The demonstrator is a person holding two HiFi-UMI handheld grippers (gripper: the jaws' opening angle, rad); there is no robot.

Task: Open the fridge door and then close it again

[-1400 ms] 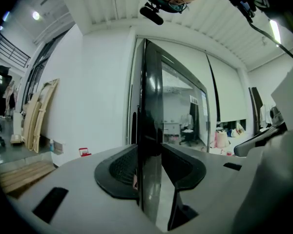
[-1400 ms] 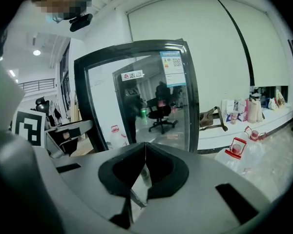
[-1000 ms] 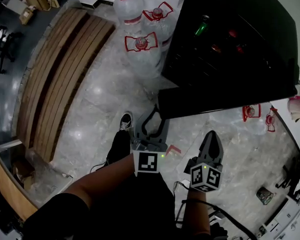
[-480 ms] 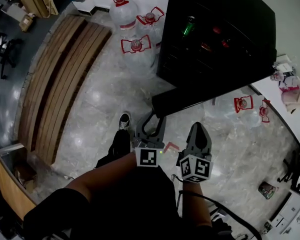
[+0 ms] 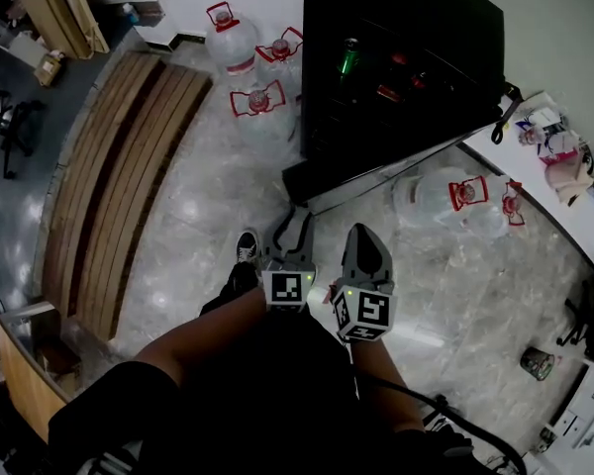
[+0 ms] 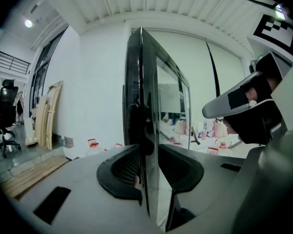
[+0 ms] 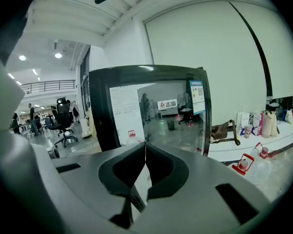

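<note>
As the left hand-held gripper, jaws just closing, pinches the fridge door by its edge, the right hand-held gripper beside it is pressed together, empty.

The fridge door stands ahead; water jugs crowd the floor at its left, more jugs at its right. The floor beside the wooden bench is free.
</note>
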